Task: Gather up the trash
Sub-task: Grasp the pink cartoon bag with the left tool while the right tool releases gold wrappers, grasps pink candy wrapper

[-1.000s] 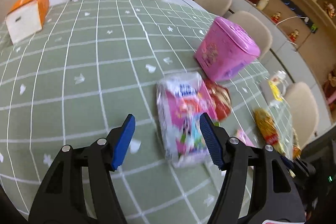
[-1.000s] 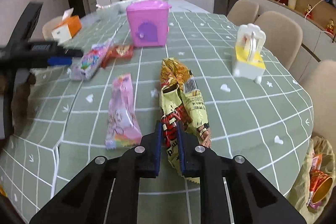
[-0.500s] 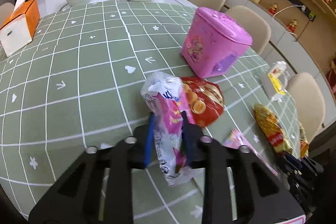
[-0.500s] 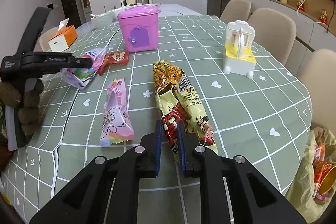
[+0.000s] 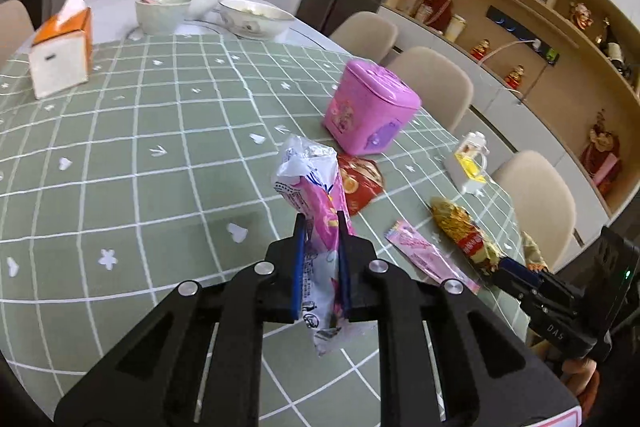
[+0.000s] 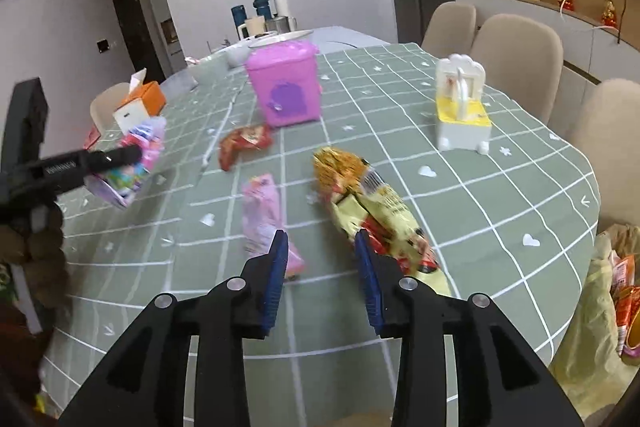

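My left gripper (image 5: 320, 223) pinches a pink-and-white snack wrapper (image 5: 308, 167) between its pads, its jaws closing on it, and holds it up off the green checked tablecloth (image 5: 160, 147). In the right wrist view that gripper (image 6: 132, 153) and the wrapper (image 6: 136, 171) hang at the left. My right gripper (image 6: 321, 237) has its jaws opening, with only tablecloth between them. A yellow snack bag (image 6: 372, 203) lies on the table along the outer side of its right finger. A flat pink wrapper (image 6: 260, 211) lies by the left finger. A red packet (image 6: 246, 141) lies farther back.
A pink lidded bin (image 6: 286, 91) stands mid-table, a white-and-yellow toy (image 6: 460, 107) to its right. A bag holding trash (image 6: 612, 267) hangs off the table's right edge. A tissue box (image 5: 60, 55) and bowls (image 5: 162, 13) sit at the far end. Chairs ring the table.
The left gripper shut on the pink-and-white wrapper and lifted it off the table. The right gripper opened from the yellow snack bag, which now lies beside its right finger.
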Action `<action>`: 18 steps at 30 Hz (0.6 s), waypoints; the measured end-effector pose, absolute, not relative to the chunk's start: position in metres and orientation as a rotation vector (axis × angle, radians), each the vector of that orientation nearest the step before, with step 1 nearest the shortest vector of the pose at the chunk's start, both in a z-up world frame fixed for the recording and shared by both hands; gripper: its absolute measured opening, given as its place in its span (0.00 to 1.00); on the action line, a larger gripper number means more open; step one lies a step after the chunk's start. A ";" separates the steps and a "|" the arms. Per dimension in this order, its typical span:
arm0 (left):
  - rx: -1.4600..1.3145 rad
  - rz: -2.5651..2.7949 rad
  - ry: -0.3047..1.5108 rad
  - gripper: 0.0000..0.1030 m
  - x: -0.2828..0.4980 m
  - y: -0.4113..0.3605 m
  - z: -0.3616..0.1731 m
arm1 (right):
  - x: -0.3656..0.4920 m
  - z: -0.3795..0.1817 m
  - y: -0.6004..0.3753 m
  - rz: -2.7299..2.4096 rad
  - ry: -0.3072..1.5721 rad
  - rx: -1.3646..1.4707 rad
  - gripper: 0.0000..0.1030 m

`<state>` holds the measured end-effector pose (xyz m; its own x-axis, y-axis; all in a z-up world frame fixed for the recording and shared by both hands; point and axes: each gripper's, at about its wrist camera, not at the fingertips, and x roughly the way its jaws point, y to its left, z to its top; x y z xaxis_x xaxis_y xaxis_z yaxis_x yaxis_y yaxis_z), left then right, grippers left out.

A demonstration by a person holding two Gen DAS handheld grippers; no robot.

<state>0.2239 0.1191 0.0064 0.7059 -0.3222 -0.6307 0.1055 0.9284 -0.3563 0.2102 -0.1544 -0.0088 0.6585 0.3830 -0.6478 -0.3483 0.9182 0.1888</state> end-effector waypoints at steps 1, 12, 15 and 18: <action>-0.298 -0.254 0.762 0.12 0.224 0.117 0.004 | 0.210 -0.007 -0.150 0.437 0.748 0.044 0.32; -0.259 -0.299 0.820 0.12 0.217 0.104 -0.005 | 0.250 -0.022 -0.084 0.462 0.857 -0.268 0.32; -0.254 -0.292 0.799 0.12 0.214 0.105 0.000 | 0.259 -0.033 -0.080 0.485 0.889 -0.254 0.32; -0.253 -0.287 0.792 0.12 0.212 0.106 0.002 | 0.262 -0.035 -0.082 0.527 0.908 -0.192 0.32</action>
